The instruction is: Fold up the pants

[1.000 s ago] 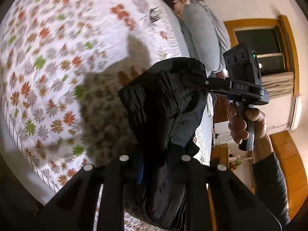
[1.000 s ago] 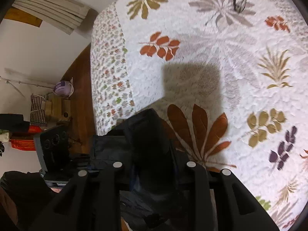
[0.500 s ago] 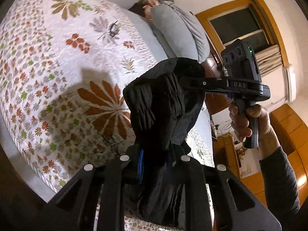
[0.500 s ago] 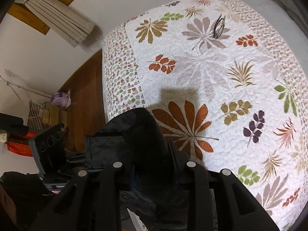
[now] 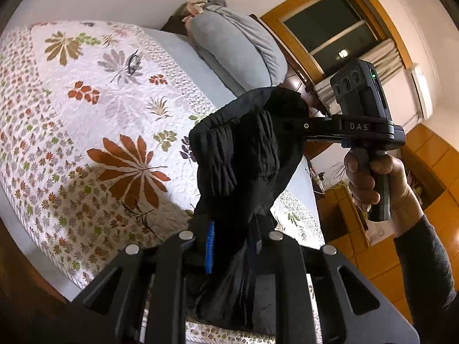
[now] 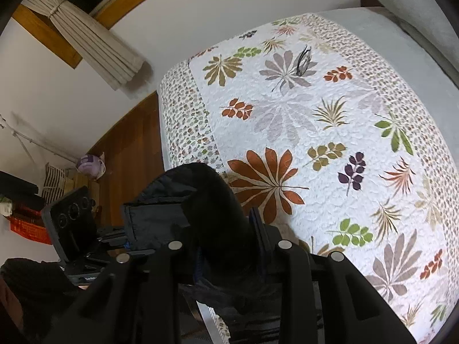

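Observation:
The black pants (image 5: 246,154) hang bunched in the air above the bed's near edge, held by both grippers. My left gripper (image 5: 229,240) is shut on the pants' lower part, fabric filling the gap between its fingers. My right gripper (image 6: 226,246) is shut on the pants (image 6: 212,200) too; in the left wrist view it (image 5: 289,126) enters from the right, its fingertips buried in the upper fabric. The left gripper's body (image 6: 71,220) shows at the left of the right wrist view.
A bed with a floral quilt (image 6: 315,143) lies below and ahead. A pair of glasses (image 6: 304,60) lies on the quilt at its far side. Grey pillows (image 5: 241,54) lie at the bed's head. Wooden floor (image 6: 126,143), a curtain (image 6: 94,46) and a window (image 5: 330,28) surround it.
Both grippers have risen and tilted with the pants, so the bed looks farther below and more of the room shows. Both stay shut on the pants.

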Tool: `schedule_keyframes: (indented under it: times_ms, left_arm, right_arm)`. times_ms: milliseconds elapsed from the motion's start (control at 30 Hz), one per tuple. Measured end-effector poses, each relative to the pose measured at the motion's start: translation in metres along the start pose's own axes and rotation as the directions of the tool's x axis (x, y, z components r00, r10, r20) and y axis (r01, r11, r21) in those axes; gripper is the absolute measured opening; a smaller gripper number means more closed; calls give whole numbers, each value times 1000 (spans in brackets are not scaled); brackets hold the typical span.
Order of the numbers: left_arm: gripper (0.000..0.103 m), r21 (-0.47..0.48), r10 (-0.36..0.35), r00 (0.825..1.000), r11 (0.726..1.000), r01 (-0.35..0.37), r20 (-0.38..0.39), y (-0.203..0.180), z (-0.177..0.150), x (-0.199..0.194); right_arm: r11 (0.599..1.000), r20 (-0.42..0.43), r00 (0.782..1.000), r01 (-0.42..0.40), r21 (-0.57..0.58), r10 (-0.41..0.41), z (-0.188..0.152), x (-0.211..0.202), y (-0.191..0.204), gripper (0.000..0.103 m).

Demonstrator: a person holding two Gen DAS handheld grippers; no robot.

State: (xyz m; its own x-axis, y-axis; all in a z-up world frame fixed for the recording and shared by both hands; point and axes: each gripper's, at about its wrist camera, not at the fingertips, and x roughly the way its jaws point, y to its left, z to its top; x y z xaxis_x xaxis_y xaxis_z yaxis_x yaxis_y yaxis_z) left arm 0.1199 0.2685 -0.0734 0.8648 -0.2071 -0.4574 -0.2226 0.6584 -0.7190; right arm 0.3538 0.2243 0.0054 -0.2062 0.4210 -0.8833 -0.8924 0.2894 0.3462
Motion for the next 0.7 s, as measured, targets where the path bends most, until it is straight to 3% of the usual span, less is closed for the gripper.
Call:
schedule_keyframes:
  times_ms: [700]
  left_arm:
    - [16,238,15,999,971,-6,-35,-108,-38,0]
  right_arm:
    - [996,202,979,-12,90,-7,-107,-96,-18,29]
